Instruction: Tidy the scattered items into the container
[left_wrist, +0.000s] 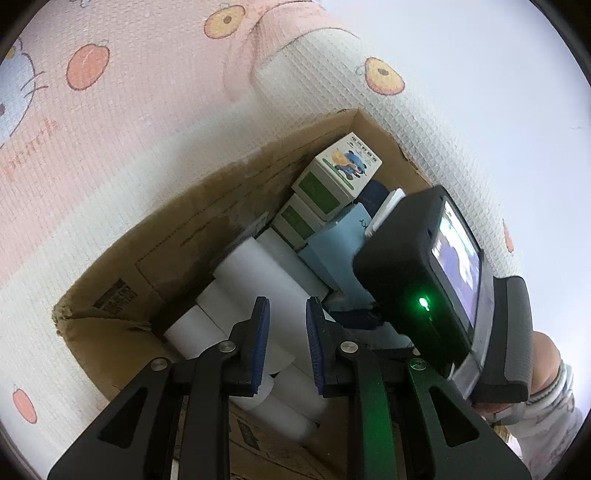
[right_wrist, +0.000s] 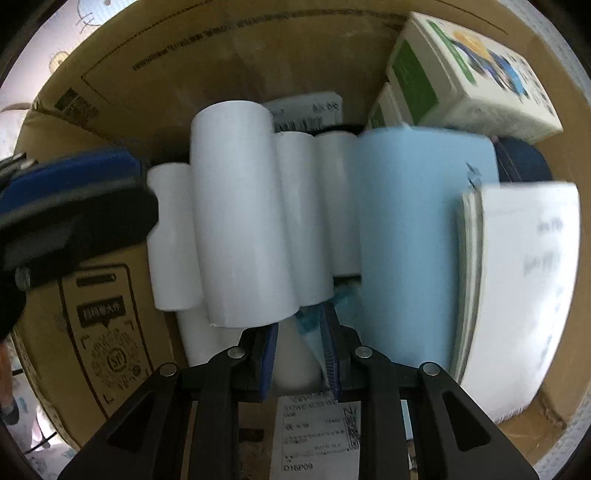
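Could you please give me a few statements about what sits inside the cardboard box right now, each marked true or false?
1. Several white rolls lie side by side in the cardboard box. True.
2. The light blue packet lies outside the box on the mat. False: it lies in the box beside the rolls.
3. A green and white carton with a cartoon figure sits in the box. True.
4. The cardboard box stands on a bare wooden floor. False: it stands on a patterned mat.
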